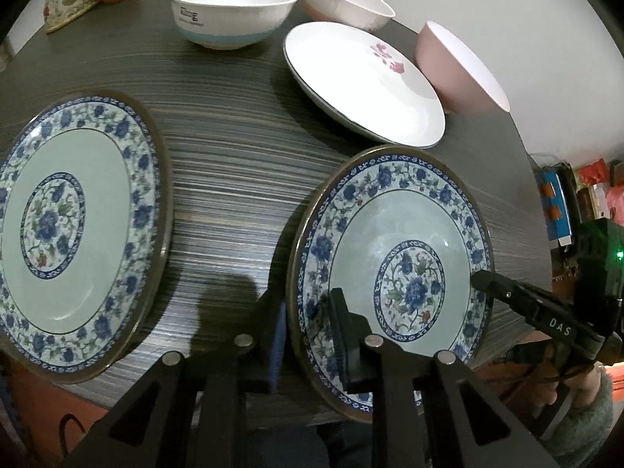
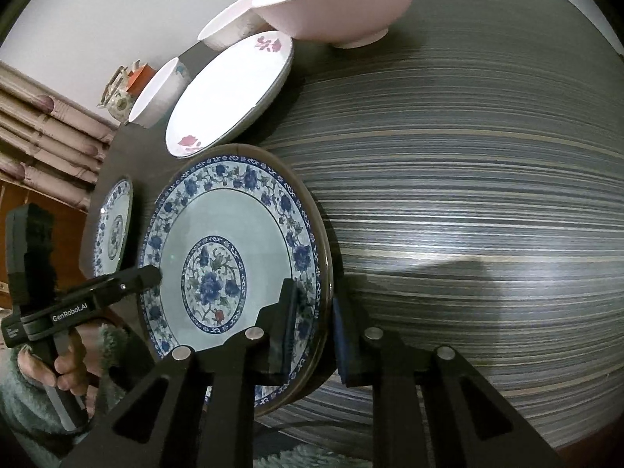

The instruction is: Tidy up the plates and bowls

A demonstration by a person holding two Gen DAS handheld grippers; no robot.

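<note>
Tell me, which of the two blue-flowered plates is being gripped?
The blue-flowered plate nearest the pink-flowered plate; both grippers clamp its rim. Its twin lies untouched.

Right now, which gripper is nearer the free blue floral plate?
Left. The left gripper clamps the held plate on its rim facing the free blue floral plate; the right gripper clamps the opposite rim, farther off.

Both wrist views look steeply down, close over the striped table (image 1: 234,163), sharing the blue-flowered plate (image 2: 234,257)

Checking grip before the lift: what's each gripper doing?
Left gripper: closed on the blue floral plate's left rim.
Right gripper: closed on its right rim.
</note>
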